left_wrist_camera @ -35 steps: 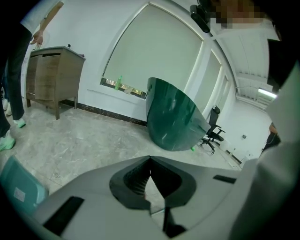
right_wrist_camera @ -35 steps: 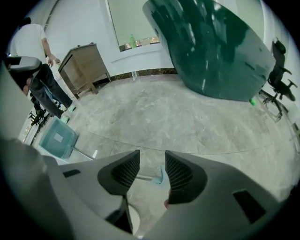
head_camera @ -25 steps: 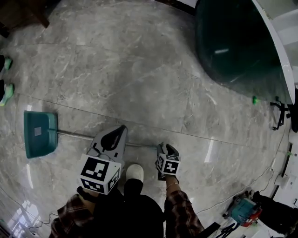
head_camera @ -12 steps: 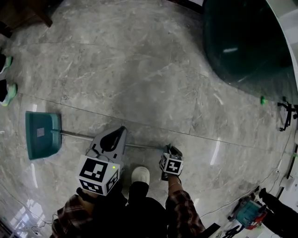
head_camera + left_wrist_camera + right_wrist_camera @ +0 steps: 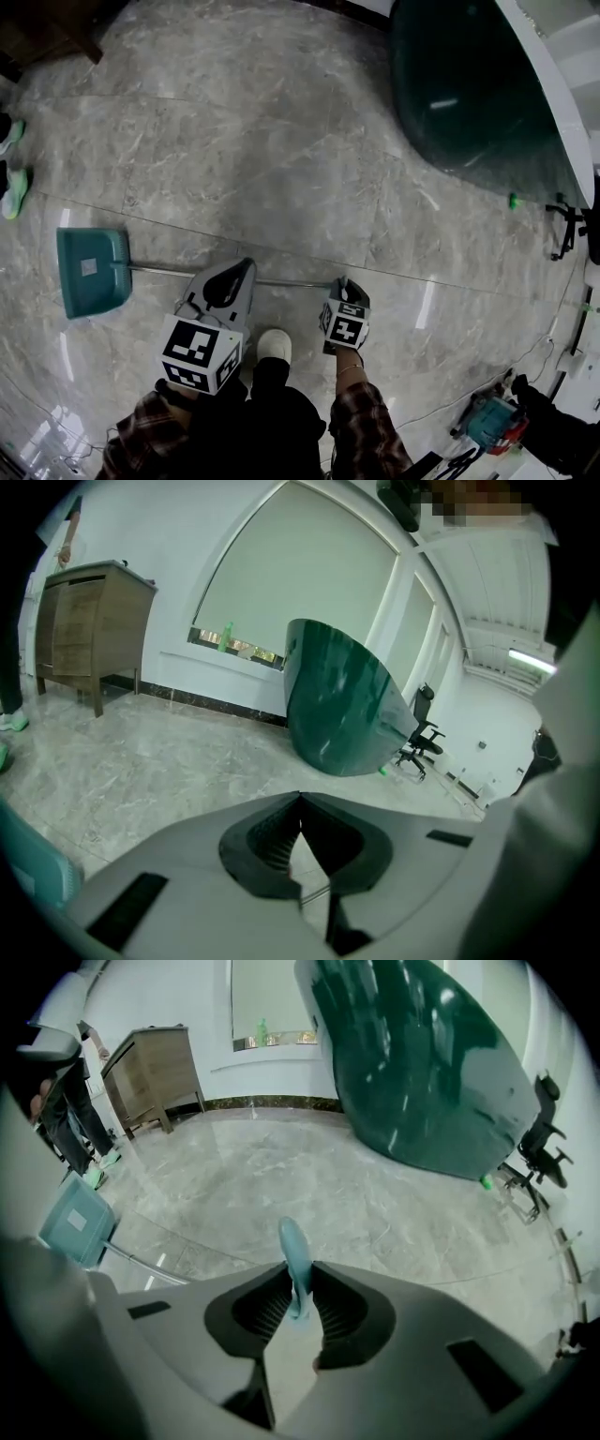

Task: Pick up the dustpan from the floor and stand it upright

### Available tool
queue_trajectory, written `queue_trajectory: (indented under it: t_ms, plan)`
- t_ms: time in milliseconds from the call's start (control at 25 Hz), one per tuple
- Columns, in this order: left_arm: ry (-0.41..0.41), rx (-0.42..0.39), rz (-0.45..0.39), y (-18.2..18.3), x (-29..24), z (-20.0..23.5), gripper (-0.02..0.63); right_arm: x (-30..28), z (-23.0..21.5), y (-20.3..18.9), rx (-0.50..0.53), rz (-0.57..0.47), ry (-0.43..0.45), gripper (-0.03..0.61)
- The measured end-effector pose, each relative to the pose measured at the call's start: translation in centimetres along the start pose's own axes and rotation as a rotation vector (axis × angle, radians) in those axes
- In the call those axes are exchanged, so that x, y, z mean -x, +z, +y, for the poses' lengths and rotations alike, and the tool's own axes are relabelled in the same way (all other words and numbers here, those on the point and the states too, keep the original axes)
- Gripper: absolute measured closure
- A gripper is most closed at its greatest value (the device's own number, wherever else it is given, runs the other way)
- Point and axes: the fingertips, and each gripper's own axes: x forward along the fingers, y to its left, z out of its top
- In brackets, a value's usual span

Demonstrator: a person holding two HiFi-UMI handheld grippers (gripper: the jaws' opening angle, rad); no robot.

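The right gripper (image 5: 298,1290) has its fingers (image 5: 339,1309) drawn in narrow and pinched on the teal grip (image 5: 291,1241), whose rounded tip sticks out just past the fingertips. From that pinch the thin metal handle (image 5: 159,271) runs off to the left of the fingers. It passes beneath the left gripper (image 5: 246,263) and ends at the teal dustpan (image 5: 92,272). The pan lies low on the grey marble floor (image 5: 281,141), well to the left of both sets of fingers.

The left gripper's fingers (image 5: 258,841) meet at their tips with nothing between them. The handle shows as a thin line below them, through the opening behind the tips. A white shoe (image 5: 272,347) sits between the two grippers, behind the fingers. Far ahead of the fingers stands a dark green curved panel (image 5: 469,84).
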Motion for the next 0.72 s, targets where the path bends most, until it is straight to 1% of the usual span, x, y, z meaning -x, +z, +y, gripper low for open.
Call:
queue_trajectory:
  t_ms: [200,360,520,720]
  plan:
    - [-0.022,0.012,-0.012,5.8,2.6,-3.2,0.603,6.5,-2.6,5.2,0.031,-0.029,-0.057,0.502]
    - [-0.038,0.032,-0.027,11.7,5.6,-6.4,0.603,13.1,-5.1,9.5,0.036,-0.032,-0.119,0.494]
    - [-0.057,0.03,-0.041,17.6,8.3,-9.3,0.603,19.4,-7.3,14.4,0.055,-0.047,-0.171,0.483]
    - [-0.061,0.039,-0.083,25.1,11.7,-11.8,0.603,25.9,-9.7,20.6,0.088,-0.059,-0.241,0.472]
